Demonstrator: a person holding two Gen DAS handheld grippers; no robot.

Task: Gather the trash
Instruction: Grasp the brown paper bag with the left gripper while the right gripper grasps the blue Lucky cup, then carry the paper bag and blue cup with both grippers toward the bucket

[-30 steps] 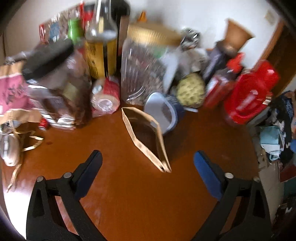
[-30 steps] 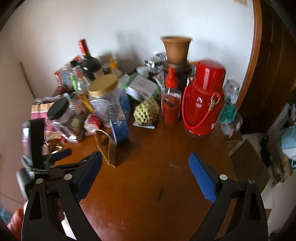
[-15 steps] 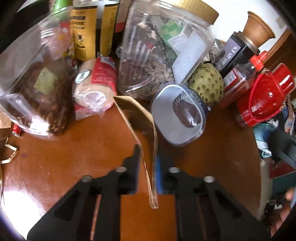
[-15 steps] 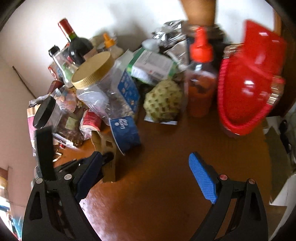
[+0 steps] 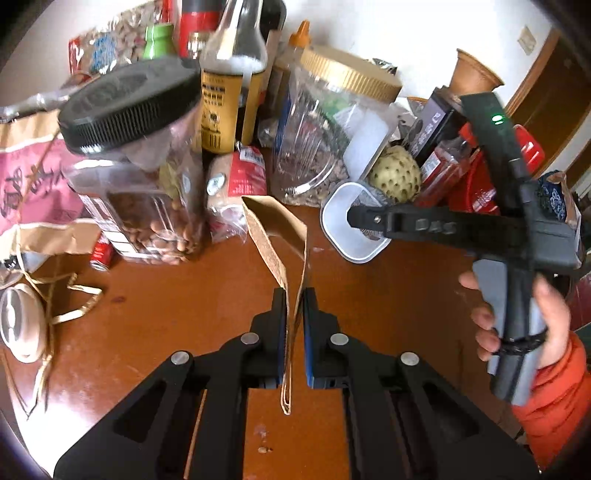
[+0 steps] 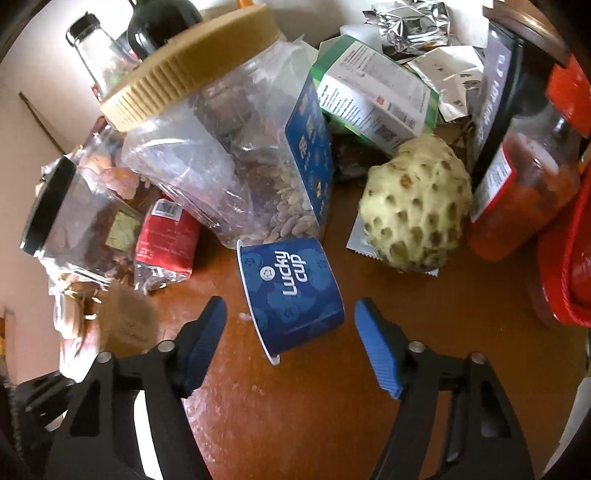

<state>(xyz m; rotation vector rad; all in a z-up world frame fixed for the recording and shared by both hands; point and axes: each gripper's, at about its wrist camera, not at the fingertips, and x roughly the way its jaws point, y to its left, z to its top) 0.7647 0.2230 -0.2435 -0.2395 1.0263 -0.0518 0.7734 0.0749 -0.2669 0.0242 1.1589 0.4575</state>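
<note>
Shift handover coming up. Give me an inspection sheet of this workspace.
Surface: brown wooden table, glossy, with crumbs near the front.
Job's things: brown paper bag, open; blue Lucky cup on its side.
Clutter: black-lidded nut jar, tan-lidded seed jar, custard apple, red sauce bottle, foil wrappers.
Grippers: left gripper shut on the bag's edge; right gripper has just been closing, the cup between its pads, untouched.
Cables: nothing seen.
Surroundings: white wall, wooden door.

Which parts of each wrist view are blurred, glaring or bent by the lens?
Left wrist view: sharp, with glare on the table at lower left and fisheye bending at the edges. Right wrist view: the blue cup is sharp; the brown paper bag at left is motion-blurred.
</note>
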